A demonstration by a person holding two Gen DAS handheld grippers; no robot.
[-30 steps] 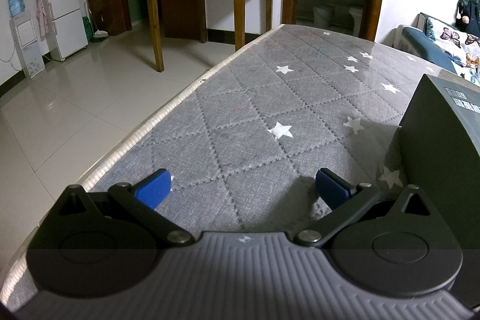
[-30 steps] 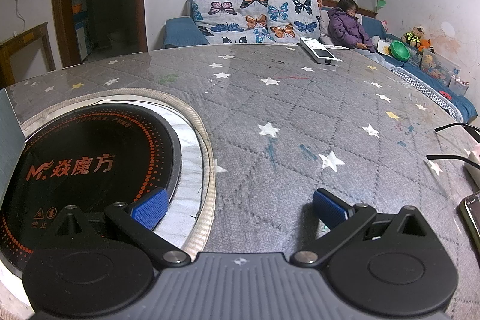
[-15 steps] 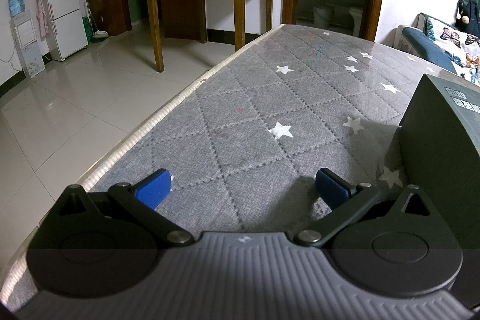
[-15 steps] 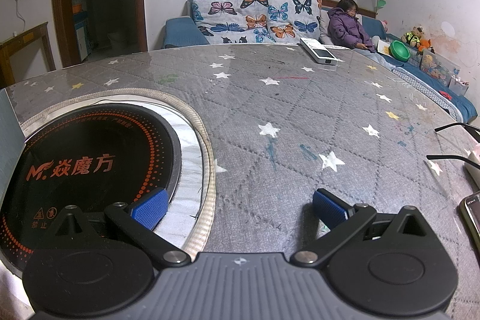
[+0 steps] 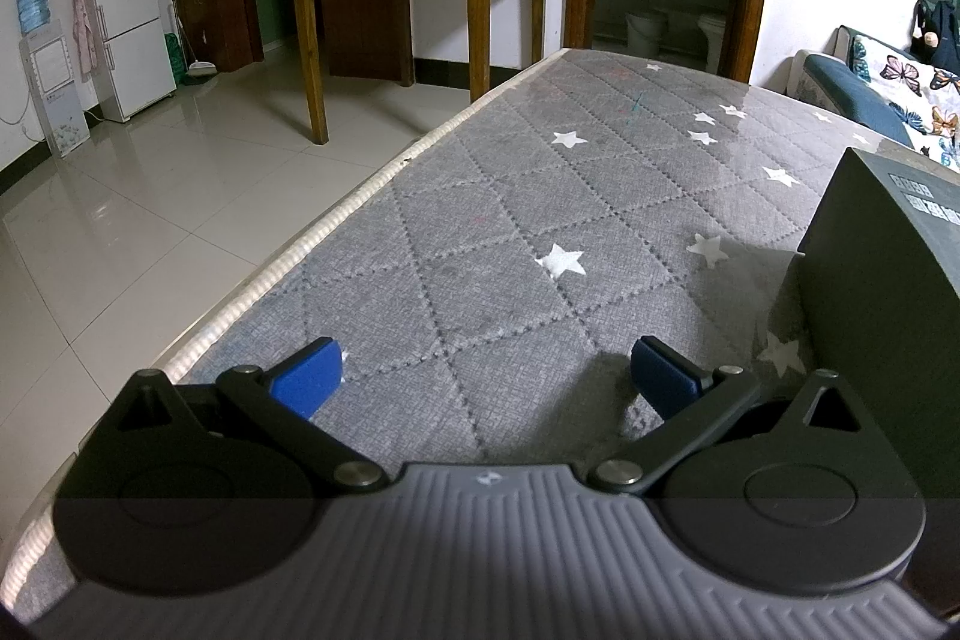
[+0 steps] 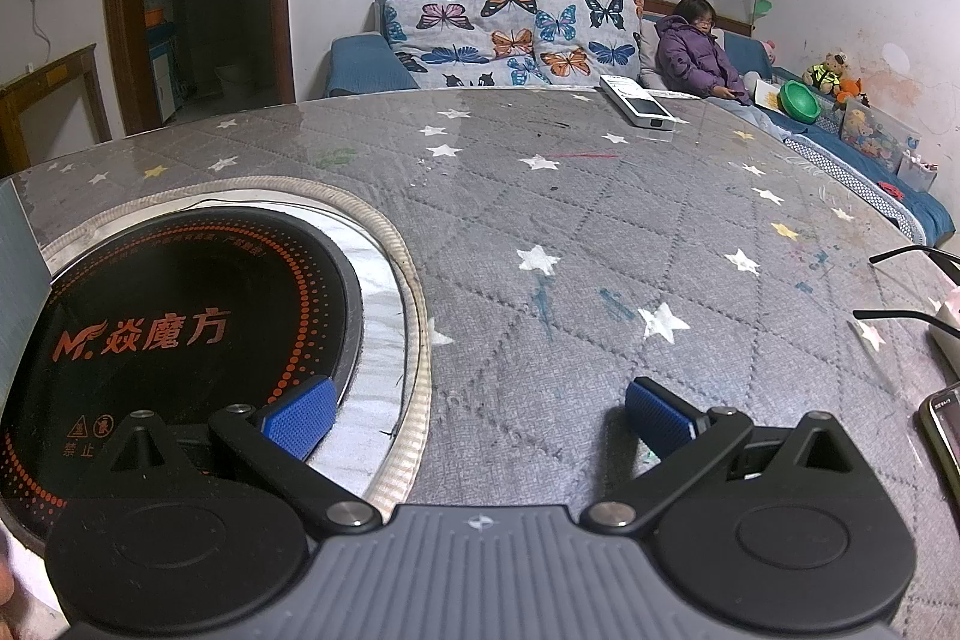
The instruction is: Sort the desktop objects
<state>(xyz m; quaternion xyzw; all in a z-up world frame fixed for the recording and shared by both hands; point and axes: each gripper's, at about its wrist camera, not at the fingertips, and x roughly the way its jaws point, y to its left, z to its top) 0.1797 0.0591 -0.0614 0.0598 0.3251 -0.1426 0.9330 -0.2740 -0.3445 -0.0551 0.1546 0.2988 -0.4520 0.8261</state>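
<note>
Starred table [image 6: 600,232], cooktop [image 6: 180,334], box [image 5: 888,280] beside grippers

Both wrist views low over quilted tabletop [image 5: 540,232], facing outward

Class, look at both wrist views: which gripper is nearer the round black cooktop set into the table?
Right. The right gripper hovers at the cooktop edge, one finger over it; the left gripper faces bare cloth, no cooktop in its view.

The dark box [image 5: 888,316] runs off the right edge of the left view — only one side and a bit of its top show. In the right view, the phone [image 6: 945,436] is cut by the right edge. The glasses [image 6: 900,280] show just two thin arms. The white thing [image 6: 948,334] beside them is too cut off to name.
</note>
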